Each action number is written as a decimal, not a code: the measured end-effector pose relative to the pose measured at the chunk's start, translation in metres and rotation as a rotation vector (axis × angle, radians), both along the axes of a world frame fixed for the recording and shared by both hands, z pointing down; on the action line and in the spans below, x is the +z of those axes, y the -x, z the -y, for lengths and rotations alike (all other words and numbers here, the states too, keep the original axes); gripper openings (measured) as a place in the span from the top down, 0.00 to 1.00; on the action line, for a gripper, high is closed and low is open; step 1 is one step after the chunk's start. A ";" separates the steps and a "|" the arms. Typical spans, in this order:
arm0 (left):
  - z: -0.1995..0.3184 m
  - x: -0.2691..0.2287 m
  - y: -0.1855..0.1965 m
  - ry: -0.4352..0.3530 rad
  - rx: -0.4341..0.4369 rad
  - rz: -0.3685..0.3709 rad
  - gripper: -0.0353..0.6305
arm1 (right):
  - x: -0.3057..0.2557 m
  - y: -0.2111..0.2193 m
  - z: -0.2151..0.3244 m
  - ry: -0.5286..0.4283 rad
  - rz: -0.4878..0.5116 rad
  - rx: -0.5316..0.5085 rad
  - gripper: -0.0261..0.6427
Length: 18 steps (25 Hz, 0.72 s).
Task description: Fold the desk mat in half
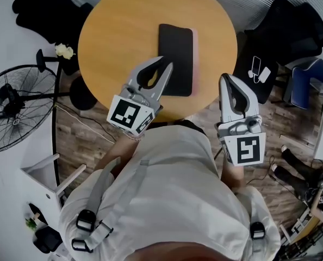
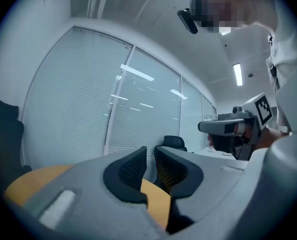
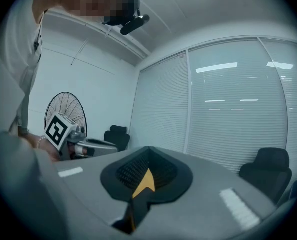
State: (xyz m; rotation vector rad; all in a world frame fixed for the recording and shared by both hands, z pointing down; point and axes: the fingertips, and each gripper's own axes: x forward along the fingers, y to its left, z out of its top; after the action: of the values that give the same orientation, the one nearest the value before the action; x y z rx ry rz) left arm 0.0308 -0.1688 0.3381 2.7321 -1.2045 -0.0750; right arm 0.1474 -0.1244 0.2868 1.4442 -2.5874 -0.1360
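Note:
The desk mat (image 1: 175, 58) lies on the round wooden table (image 1: 123, 31) as a black rectangle, with a pink strip (image 1: 194, 58) showing along its right edge. My left gripper (image 1: 167, 62) hovers over the mat's near left corner, its jaws a narrow slit apart with nothing between them. In the left gripper view the left gripper (image 2: 150, 156) points over the table toward window blinds. My right gripper (image 1: 225, 79) hangs off the table's right edge, jaws together and empty; in the right gripper view the right gripper (image 3: 147, 151) has its tips meeting.
A standing fan (image 1: 14, 105) is on the floor at the left. Black office chairs (image 1: 284, 31) flank the table, one carrying small white items (image 1: 259, 69). A blue chair (image 1: 308, 83) stands at the far right. Another dark chair (image 1: 47, 7) sits at the top left.

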 end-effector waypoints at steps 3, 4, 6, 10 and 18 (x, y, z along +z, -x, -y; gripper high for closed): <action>-0.008 -0.029 0.013 -0.055 -0.021 0.000 0.86 | 0.000 0.007 -0.001 0.002 -0.002 -0.011 0.95; -0.011 -0.038 0.018 -0.070 -0.027 -0.002 0.86 | -0.001 0.010 -0.001 0.002 -0.002 -0.015 0.95; -0.018 -0.053 0.028 -0.093 -0.038 -0.008 0.86 | -0.003 0.015 -0.003 0.001 -0.003 -0.024 0.95; -0.024 -0.075 0.046 -0.131 -0.073 -0.010 0.86 | -0.009 0.021 -0.003 -0.005 -0.006 -0.037 0.95; -0.033 -0.093 0.064 -0.156 -0.128 0.007 0.85 | -0.014 0.026 -0.006 -0.005 -0.015 -0.057 0.95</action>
State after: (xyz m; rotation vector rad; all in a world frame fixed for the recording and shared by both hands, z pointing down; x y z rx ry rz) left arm -0.0332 -0.1361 0.2450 2.7842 -1.4314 -0.1818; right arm 0.1217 -0.1188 0.2726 1.3669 -2.6187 -0.1605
